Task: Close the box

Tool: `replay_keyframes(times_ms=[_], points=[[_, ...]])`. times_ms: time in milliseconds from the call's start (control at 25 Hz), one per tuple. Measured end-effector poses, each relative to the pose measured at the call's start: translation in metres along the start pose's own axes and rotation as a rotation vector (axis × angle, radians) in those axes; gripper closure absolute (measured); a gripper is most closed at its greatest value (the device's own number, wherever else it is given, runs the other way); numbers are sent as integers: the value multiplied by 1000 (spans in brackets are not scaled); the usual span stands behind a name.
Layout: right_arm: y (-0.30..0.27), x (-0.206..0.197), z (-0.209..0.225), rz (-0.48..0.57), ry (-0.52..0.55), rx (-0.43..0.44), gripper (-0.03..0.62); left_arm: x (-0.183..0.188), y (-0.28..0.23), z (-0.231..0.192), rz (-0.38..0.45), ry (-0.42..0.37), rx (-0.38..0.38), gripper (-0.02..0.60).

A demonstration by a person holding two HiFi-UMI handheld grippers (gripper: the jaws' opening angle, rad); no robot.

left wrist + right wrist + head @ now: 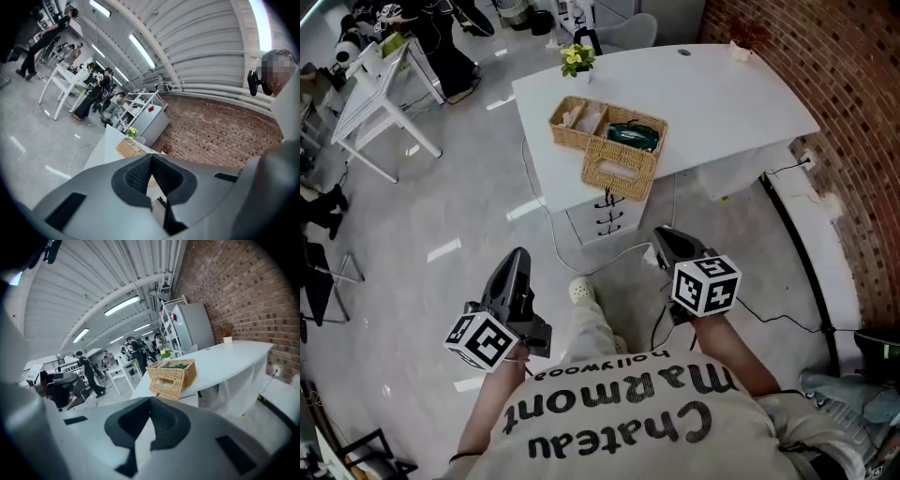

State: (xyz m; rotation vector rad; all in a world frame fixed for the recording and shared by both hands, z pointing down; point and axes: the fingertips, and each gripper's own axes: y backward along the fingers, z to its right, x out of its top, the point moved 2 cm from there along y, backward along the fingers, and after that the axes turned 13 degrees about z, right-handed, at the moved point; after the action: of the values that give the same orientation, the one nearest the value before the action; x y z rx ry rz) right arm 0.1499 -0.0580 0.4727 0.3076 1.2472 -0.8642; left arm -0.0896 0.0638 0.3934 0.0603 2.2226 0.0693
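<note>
The left gripper (517, 259) is pressed shut with nothing in it, and its own view shows the two pads meeting at the tip. The right gripper (662, 235) is pressed shut and empty too. Both are held low in front of the person, over the floor (441, 216), one on each side of the legs. The box (607, 139) is a woven one. It sits on the white counter (722, 94), right at the near edge, straight ahead of both grippers and well apart from them. It lies a bit more to the right gripper's side, so that gripper looks nearer. The box's long side runs across, along the counter's edge. It is open. Its lid (620, 172) hangs down the front, over the edge, facing the person. Something green (635, 134) lies inside, and a small yellow plant (577, 59) stands behind the box. To close the box, I think a gripper must first reach forward to the lid's low edge, then swing it up and over the top. The lid hangs past the edge, so a rough push could slide the box back.
</note>
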Motion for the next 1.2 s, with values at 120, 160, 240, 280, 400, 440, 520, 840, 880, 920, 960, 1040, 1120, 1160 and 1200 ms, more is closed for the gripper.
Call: replay_keyframes(times_ms=[120, 160, 240, 280, 400, 440, 520, 840, 880, 920, 960, 1040, 1120, 1160, 1200], points=[[-19, -15, -6, -34, -5, 29, 591, 11, -5, -8, 17, -24, 21, 580], [-27, -18, -8, -45, -6, 40, 591, 15, -8, -11, 26, -31, 30, 580], [-42, -23, -14, -66, -21, 56, 591, 21, -11, -18, 44, -32, 47, 580], [-48, -24, -16, -70, -35, 64, 591, 22, -13, -21, 48, -30, 52, 580], [-64, -27, -22, -77, -53, 74, 591, 21, -21, -29, 42, -26, 50, 580], [-69, -29, -22, -86, -50, 73, 591, 20, -25, -32, 41, -24, 50, 580], [-80, -33, -23, -105, -47, 65, 591, 22, -33, -39, 41, -22, 48, 580], [-128, -57, -6, -182, -76, 1, 542, 33, -77, -70, 10, -24, 35, 580], [-135, -62, -3, -194, -82, -8, 540, 33, -81, -75, 3, -23, 39, 580], [-141, -66, -1, -207, -92, -13, 534, 33, -85, -81, -2, -21, 45, 580], [-147, -71, 0, -221, -103, -18, 526, 33, -88, -86, -6, -18, 52, 580], [-159, -79, 4, -243, -123, -27, 507, 32, -95, -96, -18, -16, 61, 580], [-171, -84, 8, -257, -132, -41, 500, 30, -103, -105, -32, -13, 66, 580], [-176, -86, 11, -262, -132, -50, 494, 30, -107, -110, -38, -12, 69, 580], [-181, -87, 13, -266, -132, -59, 491, 29, -111, -114, -42, -11, 72, 580]])
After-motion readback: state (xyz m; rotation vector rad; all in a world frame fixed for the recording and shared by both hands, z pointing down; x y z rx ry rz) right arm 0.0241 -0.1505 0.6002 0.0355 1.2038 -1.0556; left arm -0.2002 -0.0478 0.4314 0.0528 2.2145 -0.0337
